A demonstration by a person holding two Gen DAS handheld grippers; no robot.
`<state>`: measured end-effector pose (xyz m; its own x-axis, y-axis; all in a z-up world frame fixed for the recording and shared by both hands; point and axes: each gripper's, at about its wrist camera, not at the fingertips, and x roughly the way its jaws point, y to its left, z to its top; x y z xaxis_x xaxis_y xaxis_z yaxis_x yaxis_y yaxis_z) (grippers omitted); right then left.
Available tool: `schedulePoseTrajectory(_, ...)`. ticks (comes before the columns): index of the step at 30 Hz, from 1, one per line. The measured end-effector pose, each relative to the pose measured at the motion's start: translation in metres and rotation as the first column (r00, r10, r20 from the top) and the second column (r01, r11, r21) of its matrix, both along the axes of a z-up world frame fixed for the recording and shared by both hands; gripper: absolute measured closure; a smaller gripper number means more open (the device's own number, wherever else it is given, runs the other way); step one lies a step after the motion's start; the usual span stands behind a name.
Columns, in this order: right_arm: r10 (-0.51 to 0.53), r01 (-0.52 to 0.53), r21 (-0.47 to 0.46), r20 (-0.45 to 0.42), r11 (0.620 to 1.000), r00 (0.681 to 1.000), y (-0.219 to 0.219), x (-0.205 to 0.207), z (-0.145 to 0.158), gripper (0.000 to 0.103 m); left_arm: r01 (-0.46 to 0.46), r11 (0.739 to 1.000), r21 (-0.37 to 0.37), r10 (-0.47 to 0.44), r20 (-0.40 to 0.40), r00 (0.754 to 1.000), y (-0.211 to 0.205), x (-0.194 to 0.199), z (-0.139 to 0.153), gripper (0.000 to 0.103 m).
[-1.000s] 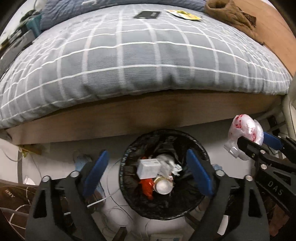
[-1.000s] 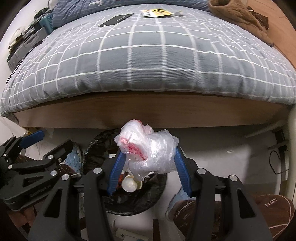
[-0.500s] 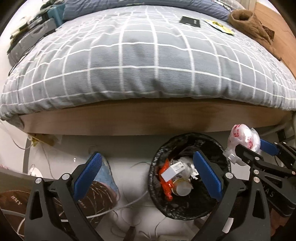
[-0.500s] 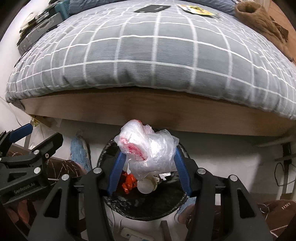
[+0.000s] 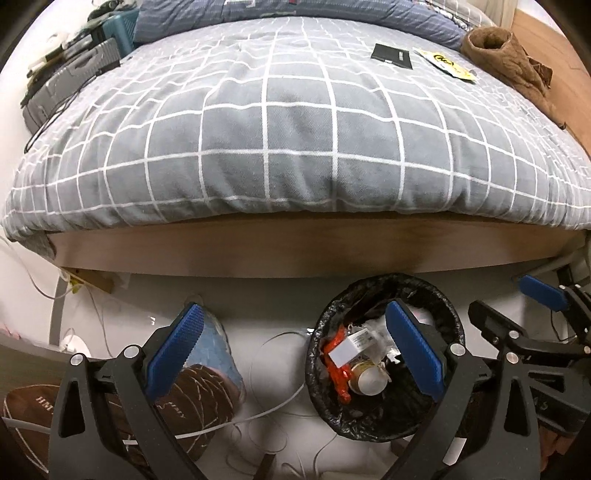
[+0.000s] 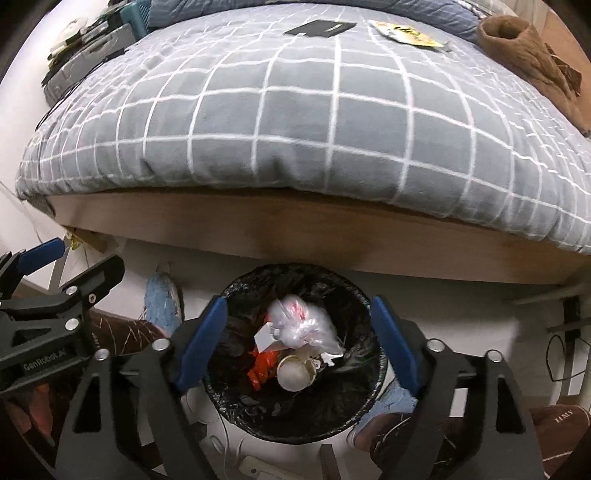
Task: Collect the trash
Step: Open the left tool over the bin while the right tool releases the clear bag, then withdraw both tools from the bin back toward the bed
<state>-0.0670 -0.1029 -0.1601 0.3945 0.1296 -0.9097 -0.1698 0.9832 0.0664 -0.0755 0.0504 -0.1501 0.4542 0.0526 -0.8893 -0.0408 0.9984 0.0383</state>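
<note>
The right gripper (image 6: pixel 295 336) has just been opening, and nothing is between its blue pads now: the crumpled plastic bag (image 6: pixel 301 323) it clamped a second ago lies inside the black-lined trash bin (image 6: pixel 236 398), on top of the white cup and orange wrapper. That piece looks collected. The left gripper (image 5: pixel 295 354) hangs spread wide and empty, beside the bin. The yellow packet (image 6: pixel 404 33) on the bed beyond the bin may be next.

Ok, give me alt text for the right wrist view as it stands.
The right gripper, its jaws just opened, hangs empty over a black-lined trash bin on the floor, where a crumpled clear plastic bag lies on other rubbish. Behind the bin is a bed with a grey checked duvet; the left gripper shows at the left edge.
</note>
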Motion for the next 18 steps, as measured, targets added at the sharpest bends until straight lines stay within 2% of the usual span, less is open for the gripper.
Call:
schedulePoseTrajectory(4, -0.038, 0.038, -0.014, 0.042, 0.999, 0.998, -0.012, 0.003, 0.013, 0.009, 0.012, 1.0, -0.007, -0.012, 0.019, 1.0, -0.007, 0.0, 0.008, 0.006)
schedulePoseTrajectory(13, -0.124, 0.128, -0.026, 0.118, 0.991, 0.985, -0.051, 0.006, 0.05, 0.008, 0.053, 0.998, -0.029, -0.051, 0.064, 0.997, -0.029, 0.002, 0.039, 0.006)
schedulePoseTrajectory(18, -0.131, 0.137, -0.026, 0.165, 0.99, 0.978, -0.064, 0.006, 0.07, 0.008, 0.077, 0.997, -0.029, -0.074, 0.093, 0.993, -0.043, 0.007, 0.057, 0.006)
